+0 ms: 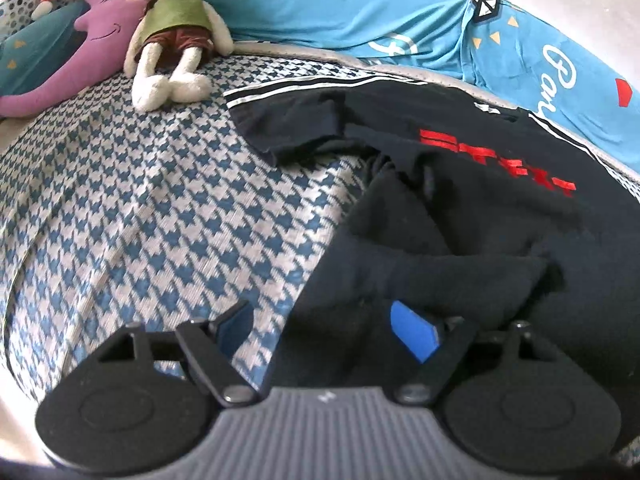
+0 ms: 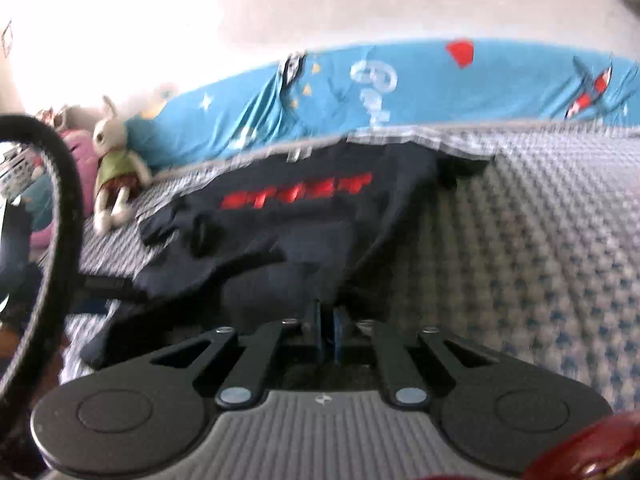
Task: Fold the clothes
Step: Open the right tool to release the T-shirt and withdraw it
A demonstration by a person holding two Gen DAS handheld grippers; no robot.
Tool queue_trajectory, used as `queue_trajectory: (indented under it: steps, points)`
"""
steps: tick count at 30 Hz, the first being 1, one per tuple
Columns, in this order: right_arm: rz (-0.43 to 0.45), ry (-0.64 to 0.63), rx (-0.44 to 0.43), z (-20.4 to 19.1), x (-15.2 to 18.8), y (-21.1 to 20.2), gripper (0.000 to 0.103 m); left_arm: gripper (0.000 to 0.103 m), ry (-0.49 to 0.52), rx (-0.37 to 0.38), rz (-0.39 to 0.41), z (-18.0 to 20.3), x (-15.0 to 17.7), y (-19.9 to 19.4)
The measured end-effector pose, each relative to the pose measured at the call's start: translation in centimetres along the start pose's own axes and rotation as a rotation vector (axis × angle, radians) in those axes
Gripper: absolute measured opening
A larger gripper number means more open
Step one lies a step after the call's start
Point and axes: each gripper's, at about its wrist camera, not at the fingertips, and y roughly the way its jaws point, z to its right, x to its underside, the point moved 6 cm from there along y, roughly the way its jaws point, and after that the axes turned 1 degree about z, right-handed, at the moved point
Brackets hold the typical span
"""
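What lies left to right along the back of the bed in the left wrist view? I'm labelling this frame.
Purple moon pillow → plush rabbit → black shirt with its red lettering.

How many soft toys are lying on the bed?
2. A white rabbit toy in a green top lies near the head of the bed, and a purple moon-shaped cushion toy lies right beside it. More may be hidden past the picture's edge.
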Motion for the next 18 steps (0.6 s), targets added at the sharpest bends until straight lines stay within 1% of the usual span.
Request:
queue_trajectory:
  steps: [1,3,6,8,9,11,12,14,16,18]
  points:
    - [-0.013,0.013,0.014,0.3,0.3,-0.1,0.009,0.079,-0.003,-0.001,0.000,-0.1,0.2,-0.1]
    - [0.000,0.046,0.024,0.9,0.6,-0.6,0.010,0.079,-0.010,-0.003,0.000,-0.2,0.5,-0.3]
    - [0.018,0.087,-0.042,1.3,0.4,-1.3,0.011,0.082,-0.016,-0.011,0.011,-0.4,1.1,-0.7]
    - [0.042,0.109,-0.035,1.9,0.4,-1.7,0.012,0.083,-0.021,-0.012,0.012,-0.6,1.4,-0.9]
    - [0.051,0.116,0.004,2.4,0.4,-1.6,0.013,0.083,-0.024,-0.011,0.012,-0.6,1.6,-0.9]
    - [0.034,0.127,0.086,3.6,0.6,-1.1,0.013,0.083,-0.030,-0.011,0.011,-0.7,1.7,-0.9]
    - [0.016,0.141,0.106,4.1,0.8,-0.7,0.013,0.083,-0.033,-0.011,0.011,-0.8,1.8,-0.9]
    - [-0.005,0.160,0.127,4.9,1.2,-0.4,0.018,0.083,-0.029,-0.012,0.016,-0.8,1.9,-1.1]
    - [-0.013,0.159,0.147,5.4,1.4,0.0,0.033,0.083,-0.027,-0.012,0.019,-0.7,1.9,-1.1]
    - [-0.023,0.154,0.151,5.5,1.7,0.5,0.041,0.083,-0.027,-0.009,0.016,-0.5,2.0,-1.1]
